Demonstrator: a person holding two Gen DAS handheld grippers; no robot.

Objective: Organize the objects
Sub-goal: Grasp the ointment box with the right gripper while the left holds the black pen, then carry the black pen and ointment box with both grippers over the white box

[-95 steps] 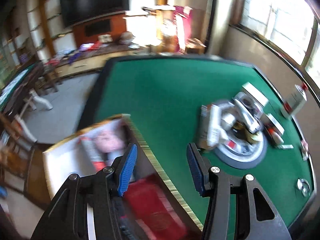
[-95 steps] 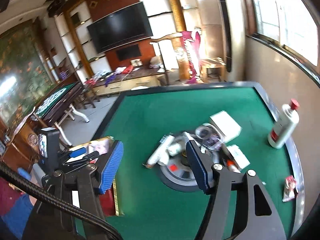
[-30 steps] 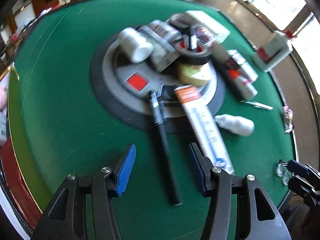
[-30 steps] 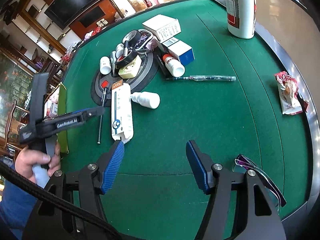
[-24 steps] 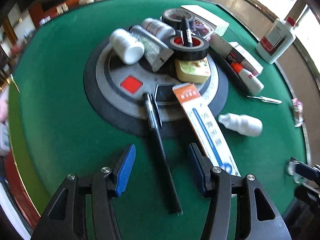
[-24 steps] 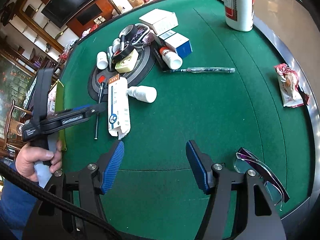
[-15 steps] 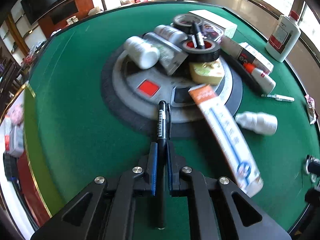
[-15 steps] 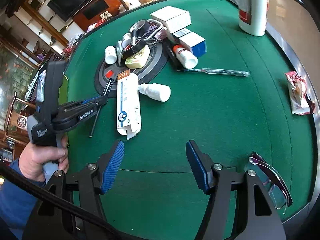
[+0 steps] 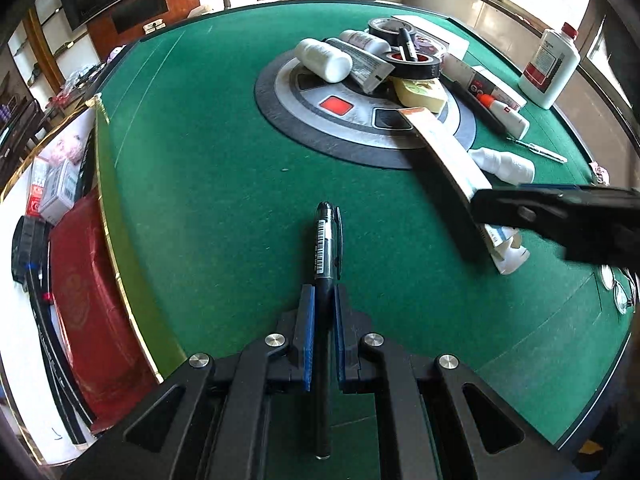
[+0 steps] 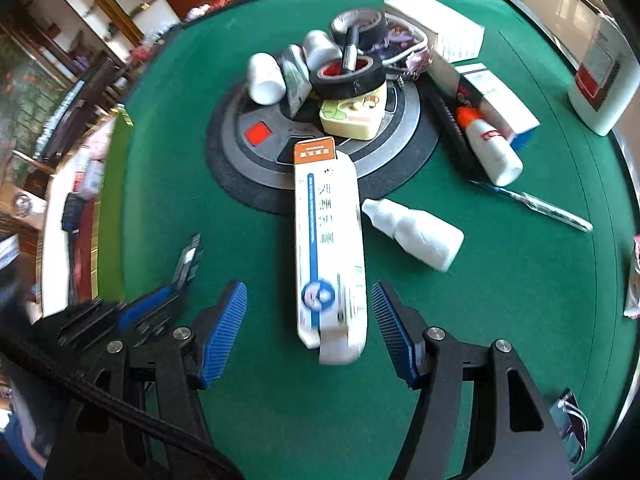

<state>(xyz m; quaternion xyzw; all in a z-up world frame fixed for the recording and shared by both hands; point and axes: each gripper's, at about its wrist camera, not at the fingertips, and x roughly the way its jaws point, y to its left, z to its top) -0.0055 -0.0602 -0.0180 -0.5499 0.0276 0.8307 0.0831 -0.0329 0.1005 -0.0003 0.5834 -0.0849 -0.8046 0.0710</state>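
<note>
- The left gripper (image 9: 321,312) is clamped tight on a black marker pen with a barcode label (image 9: 326,240). The pen runs straight out ahead between the blue pads, its capped end poking forward over the green felt table (image 9: 208,184).
- Pretty sure that pen is lifted off the felt, but I can't really tell from this angle.
- The right gripper (image 10: 308,328) has its jaws spread apart with nothing pinched. It hangs right over the near end of a long white cardboard box with a blue stripe and an orange end (image 10: 328,240); the pads sit either side of the box without touching it.
- That box lies flat, its orange end resting on the grey and black round hub in the table's middle (image 10: 240,148).
- Just beside the box on the right lies a small white plastic dropper bottle (image 10: 416,236), on its side.
- The hub carries a pile: a black tape roll with a red core (image 10: 348,76), a yellow soap-like block (image 10: 354,114) under it, and a white pill bottle (image 10: 264,78) on its side.
- Further right there's a white bottle with an orange cap (image 10: 490,148), lying down next to a white and blue carton (image 10: 496,104).
- A clear slim pen (image 10: 532,200) lies on the felt near the right edge.
- Off the table's left edge sits a gold-trimmed box with a red lining (image 9: 88,308), with some stuff inside.
</note>
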